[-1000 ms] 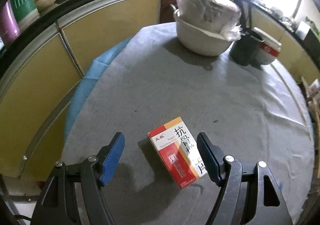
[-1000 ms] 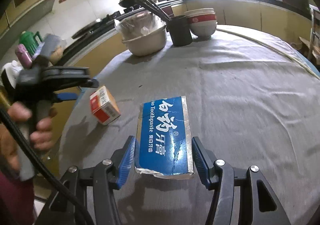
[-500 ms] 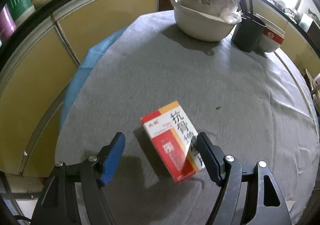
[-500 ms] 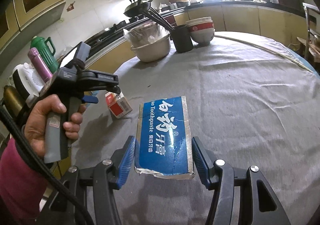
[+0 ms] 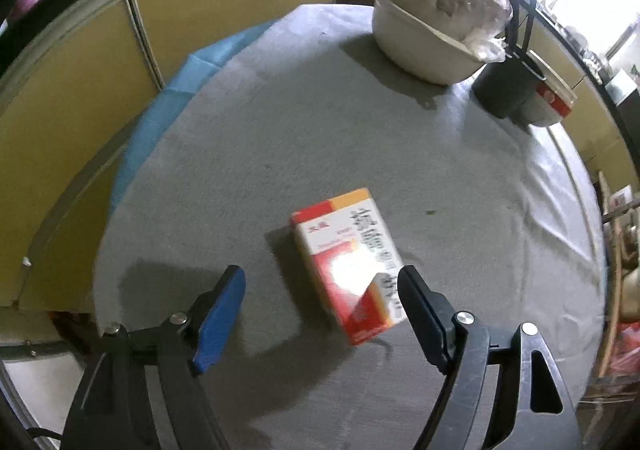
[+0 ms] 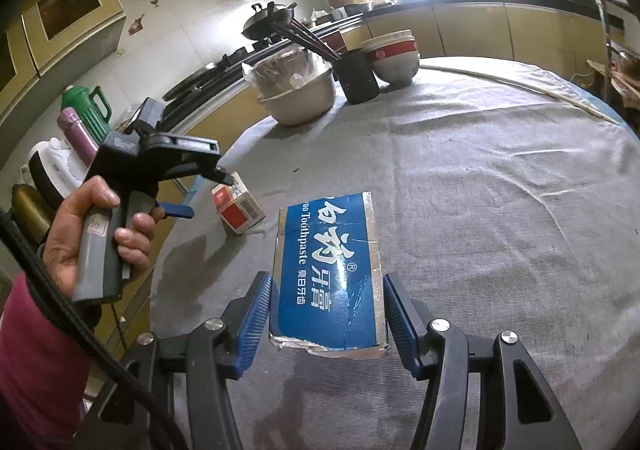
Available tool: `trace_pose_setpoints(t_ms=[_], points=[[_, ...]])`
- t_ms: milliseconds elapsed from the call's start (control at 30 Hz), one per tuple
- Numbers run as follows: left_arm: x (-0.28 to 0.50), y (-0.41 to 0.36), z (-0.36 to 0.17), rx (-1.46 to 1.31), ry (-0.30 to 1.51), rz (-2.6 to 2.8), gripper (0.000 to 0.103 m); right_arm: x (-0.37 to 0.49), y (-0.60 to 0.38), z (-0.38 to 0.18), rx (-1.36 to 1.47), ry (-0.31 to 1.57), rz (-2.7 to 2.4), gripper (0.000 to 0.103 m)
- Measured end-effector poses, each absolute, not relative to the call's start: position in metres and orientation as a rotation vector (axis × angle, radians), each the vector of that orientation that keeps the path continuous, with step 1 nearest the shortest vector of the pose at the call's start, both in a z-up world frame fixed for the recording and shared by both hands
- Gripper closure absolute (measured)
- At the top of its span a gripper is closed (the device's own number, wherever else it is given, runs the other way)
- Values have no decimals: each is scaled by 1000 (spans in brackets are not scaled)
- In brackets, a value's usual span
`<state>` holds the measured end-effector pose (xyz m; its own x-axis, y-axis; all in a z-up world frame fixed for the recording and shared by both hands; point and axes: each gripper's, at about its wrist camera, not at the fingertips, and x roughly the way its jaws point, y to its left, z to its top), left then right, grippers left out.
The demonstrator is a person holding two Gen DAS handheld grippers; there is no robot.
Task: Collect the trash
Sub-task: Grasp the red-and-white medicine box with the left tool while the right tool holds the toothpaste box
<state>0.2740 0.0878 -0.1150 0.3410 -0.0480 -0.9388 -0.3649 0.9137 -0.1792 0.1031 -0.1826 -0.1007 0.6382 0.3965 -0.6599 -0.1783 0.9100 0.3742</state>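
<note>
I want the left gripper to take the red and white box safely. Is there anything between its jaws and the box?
Nothing visible. The left gripper has just opened its jaws wider, and the red and white box lies on the grey cloth partly between them, nearer one jaw, with only bare cloth around.

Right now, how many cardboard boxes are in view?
2. The blue toothpaste box is clamped in the right tool; the red-and-white medicine box lies on the table between the left tool's open fingers.
</note>
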Motion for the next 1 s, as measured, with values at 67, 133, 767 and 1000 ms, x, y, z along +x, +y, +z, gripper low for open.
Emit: trace_pose_setpoints(t_ms=[67, 133, 767, 1000], points=[[277, 87, -113, -438, 1217, 199, 24, 103, -181, -101, 290, 818, 340, 44], [281, 85, -112, -436, 1214, 213, 24, 101, -179, -100, 285, 818, 346, 44], [268, 55, -140, -288, 1251, 137, 50, 92, -194, -99, 317, 797, 308, 44], [213, 8, -95, -32, 1068, 67, 50, 77, -206, -90, 320, 763, 273, 44]])
